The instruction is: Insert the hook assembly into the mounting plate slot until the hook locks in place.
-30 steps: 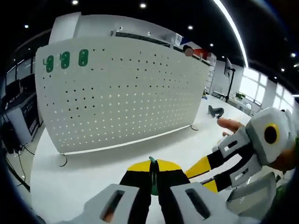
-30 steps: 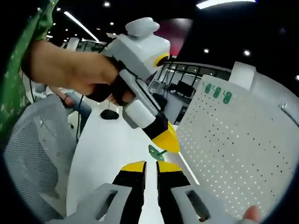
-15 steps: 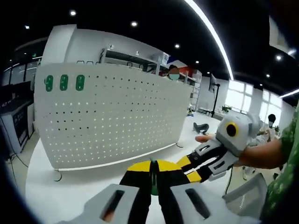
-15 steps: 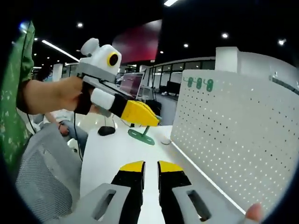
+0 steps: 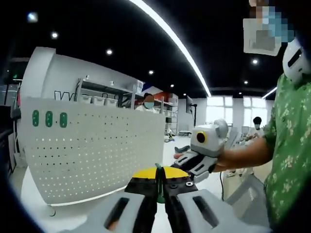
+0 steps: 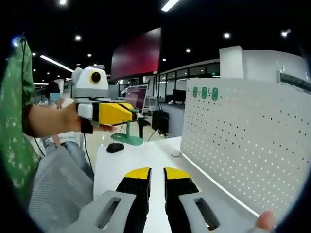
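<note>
You've got the green plastic hook piece (image 6: 126, 137) pinched in the left gripper (image 6: 131, 112), its yellow-tipped fingers (image 6: 116, 112) closed tight on the stem with the flat green base hanging just below. It's held up in the air, well apart from the white perforated mounting plate (image 6: 248, 145) standing along the far edge of the white tabletop (image 6: 141, 158). The right gripper (image 6: 156, 175) has nothing in it, fingers nearly together with just a narrow gap. I'd swing the hook round so its base faces the plate, aim for a bare hole near the three green hooks (image 6: 204, 92) at the top corner, then push in square.
</note>
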Demonstrator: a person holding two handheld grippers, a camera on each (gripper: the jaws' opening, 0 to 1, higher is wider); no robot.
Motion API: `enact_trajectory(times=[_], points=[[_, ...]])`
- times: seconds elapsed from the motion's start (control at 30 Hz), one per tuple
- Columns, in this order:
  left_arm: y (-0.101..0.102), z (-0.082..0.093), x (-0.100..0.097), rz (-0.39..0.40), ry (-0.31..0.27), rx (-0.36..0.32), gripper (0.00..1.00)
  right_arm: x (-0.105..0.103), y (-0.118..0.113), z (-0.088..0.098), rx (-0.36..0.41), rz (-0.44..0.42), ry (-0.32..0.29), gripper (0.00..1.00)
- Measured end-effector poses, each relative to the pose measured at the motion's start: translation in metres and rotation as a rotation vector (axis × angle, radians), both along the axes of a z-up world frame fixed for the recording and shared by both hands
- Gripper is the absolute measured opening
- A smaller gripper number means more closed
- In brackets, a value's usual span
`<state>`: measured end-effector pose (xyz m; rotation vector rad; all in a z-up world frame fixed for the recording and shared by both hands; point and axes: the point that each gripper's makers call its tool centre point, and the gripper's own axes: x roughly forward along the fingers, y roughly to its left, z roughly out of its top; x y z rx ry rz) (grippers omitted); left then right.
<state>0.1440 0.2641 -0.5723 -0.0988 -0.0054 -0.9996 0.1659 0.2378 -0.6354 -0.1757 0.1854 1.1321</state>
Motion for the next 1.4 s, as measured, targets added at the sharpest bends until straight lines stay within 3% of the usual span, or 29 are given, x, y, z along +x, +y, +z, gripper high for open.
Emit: enact_trajectory(times=[0.3,0.4,0.53,0.67,0.77,0.97,1.0,1.13,1.4], points=[[0.000,0.020,-0.015,-0.059,-0.062,-0.022,0.03,-0.017,0.000,0.020,0.025,0.086,0.072,0.09],[0.000,0.028,-0.021,-0.078,-0.086,-0.027,0.03,-0.031,0.001,0.030,0.042,0.160,0.107,0.09],[0.001,0.042,-0.029,-0.112,-0.111,-0.056,0.03,-0.052,0.003,0.048,0.096,0.264,0.197,0.09],[0.001,0.052,-0.036,-0.133,-0.136,-0.068,0.03,-0.062,0.005,0.062,0.148,0.300,0.277,0.14],[0.000,0.056,-0.040,-0.151,-0.153,-0.069,0.03,-0.067,0.008,0.079,0.235,0.329,0.340,0.16],[-0.004,0.060,-0.046,-0.175,-0.178,-0.059,0.03,-0.063,0.008,0.089,0.258,0.323,0.397,0.13],[-0.004,0.060,-0.047,-0.177,-0.182,-0.057,0.03,-0.064,0.008,0.089,0.265,0.317,0.457,0.12],[-0.008,0.061,-0.050,-0.188,-0.198,-0.051,0.03,-0.062,0.010,0.096,0.316,0.323,0.535,0.11],[-0.010,0.063,-0.053,-0.194,-0.221,-0.047,0.03,-0.063,0.016,0.087,0.304,0.305,0.618,0.09]])
